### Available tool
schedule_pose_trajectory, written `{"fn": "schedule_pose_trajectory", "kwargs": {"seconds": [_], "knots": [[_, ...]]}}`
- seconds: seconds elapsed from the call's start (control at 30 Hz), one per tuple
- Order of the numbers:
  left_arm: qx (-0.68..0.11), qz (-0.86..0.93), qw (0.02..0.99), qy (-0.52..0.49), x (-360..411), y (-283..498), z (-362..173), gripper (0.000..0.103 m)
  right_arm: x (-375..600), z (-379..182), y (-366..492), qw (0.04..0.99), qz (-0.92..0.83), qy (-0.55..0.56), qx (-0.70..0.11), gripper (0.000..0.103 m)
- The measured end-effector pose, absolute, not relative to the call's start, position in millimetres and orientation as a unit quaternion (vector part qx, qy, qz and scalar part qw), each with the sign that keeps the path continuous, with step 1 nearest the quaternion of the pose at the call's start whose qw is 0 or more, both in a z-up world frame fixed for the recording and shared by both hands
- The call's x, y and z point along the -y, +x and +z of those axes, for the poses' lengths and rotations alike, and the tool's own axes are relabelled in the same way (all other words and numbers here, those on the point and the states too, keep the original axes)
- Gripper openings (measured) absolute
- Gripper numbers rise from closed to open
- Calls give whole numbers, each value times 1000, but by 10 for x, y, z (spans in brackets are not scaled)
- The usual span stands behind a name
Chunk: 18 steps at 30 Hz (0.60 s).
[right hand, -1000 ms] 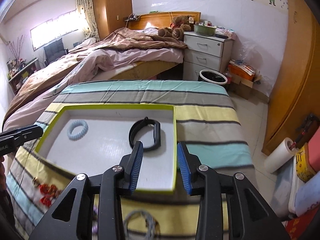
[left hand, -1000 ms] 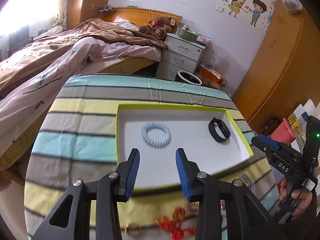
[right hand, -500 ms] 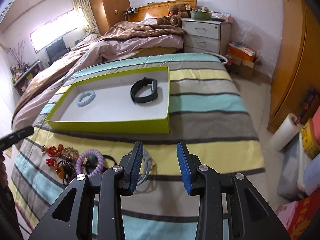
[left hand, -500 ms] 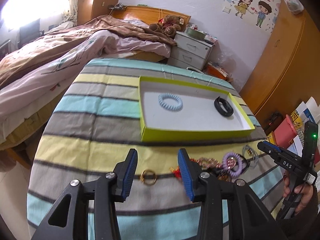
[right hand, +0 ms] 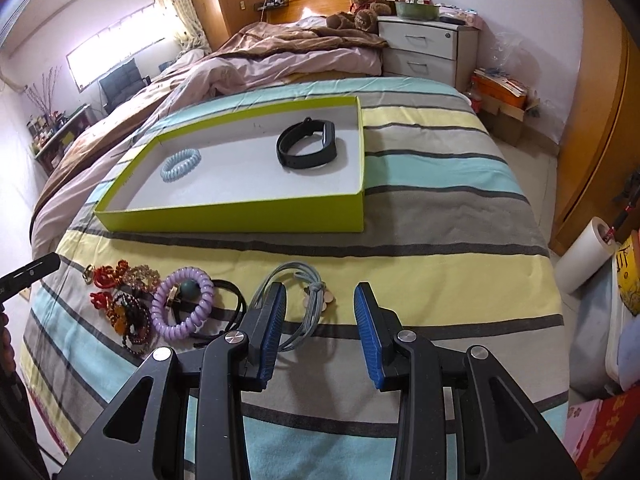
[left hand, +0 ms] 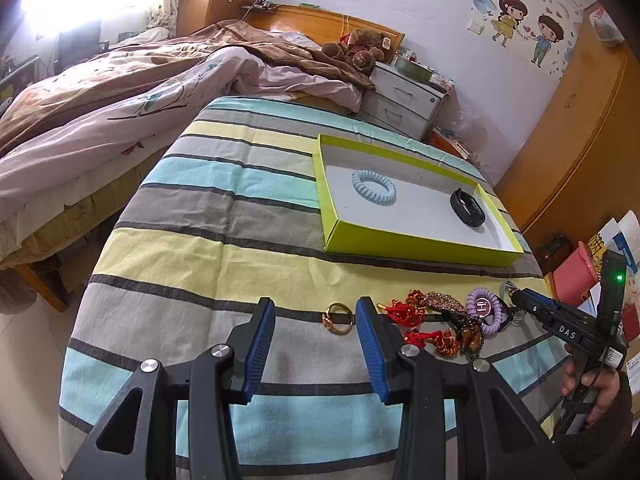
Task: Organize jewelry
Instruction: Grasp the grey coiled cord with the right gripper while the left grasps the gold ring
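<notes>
Lime-green shallow box, white floor, sits flat on the striped cloth. Inside: pale blue coil hair tie at one end, black wristband at the other, well apart. In front of the box, loose on the cloth: gold ring, red knotted ornaments, dark bead bracelet, purple coil tie, grey-blue cord.

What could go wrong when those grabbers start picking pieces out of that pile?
The purple coil tie lies tangled with the beads and black cord, so lifting one may drag the others. The small gold ring lies flat on wrinkled cloth; the left hand-held gripper may pinch fabric instead. The grey cord lies partly under a finger of the right hand-held gripper.
</notes>
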<state>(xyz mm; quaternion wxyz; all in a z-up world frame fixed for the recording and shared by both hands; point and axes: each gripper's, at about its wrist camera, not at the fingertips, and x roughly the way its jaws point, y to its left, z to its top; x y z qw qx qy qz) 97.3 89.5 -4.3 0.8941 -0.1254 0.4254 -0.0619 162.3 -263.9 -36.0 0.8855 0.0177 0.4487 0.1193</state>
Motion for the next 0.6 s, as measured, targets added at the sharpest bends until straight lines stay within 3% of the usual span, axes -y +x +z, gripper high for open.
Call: {"fn": "schedule_pose_trajectory", "kwargs": {"seconds": [0.2,0.33,0.6], "knots": [[-429,-55,892,-131,-927,959,-77,42,2555,-388,1625,887,100,-12,-451,36],[-430,-59,892,-129,-915,956,-87,42,2550,-386,1609,888,92,-21,-450,14],[-431,-66,890,-132,-931,954,-118,42,2622,-299,1529,899,78,-13,-430,13]]}}
